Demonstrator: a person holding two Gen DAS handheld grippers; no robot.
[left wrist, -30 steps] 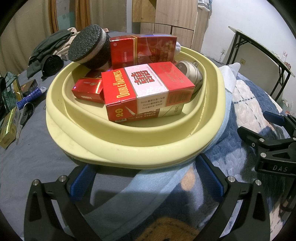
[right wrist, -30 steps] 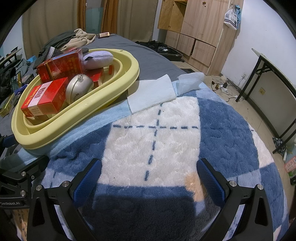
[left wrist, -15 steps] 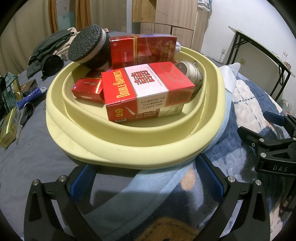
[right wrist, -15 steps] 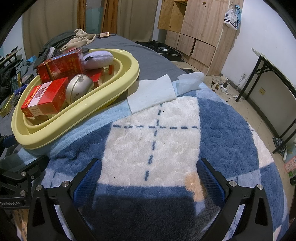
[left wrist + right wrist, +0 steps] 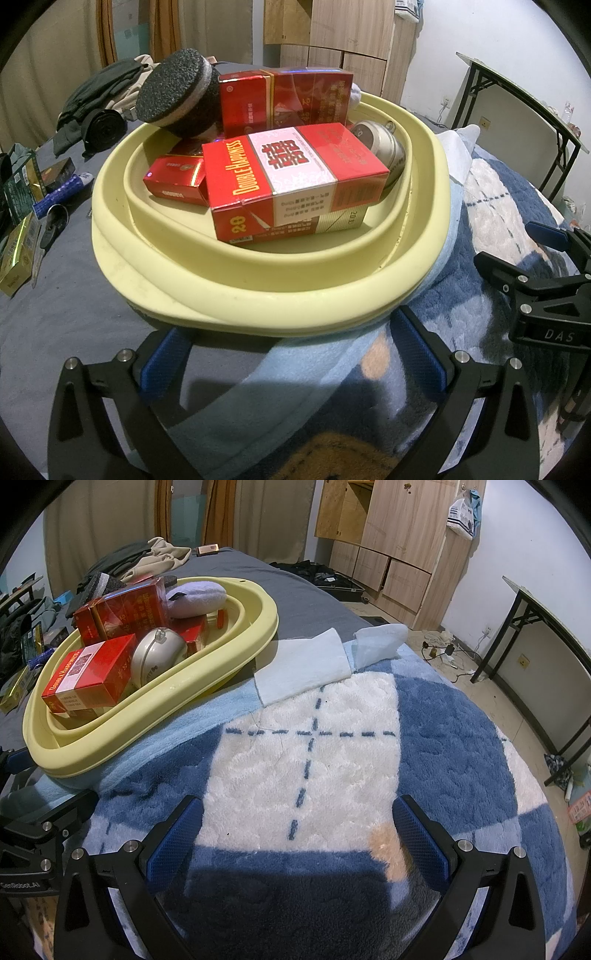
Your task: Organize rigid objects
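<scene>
Two views — left: black sponge (image 5: 173, 86) | right: lilac pouch (image 5: 195, 597) in basin (image 5: 155, 716)

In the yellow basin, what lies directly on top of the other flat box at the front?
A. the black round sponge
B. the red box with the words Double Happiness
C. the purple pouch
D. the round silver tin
B: in the left wrist view the red Double Happiness box rests flat on a paler box at the front of the yellow basin, while the silver tin sits behind it.
</scene>
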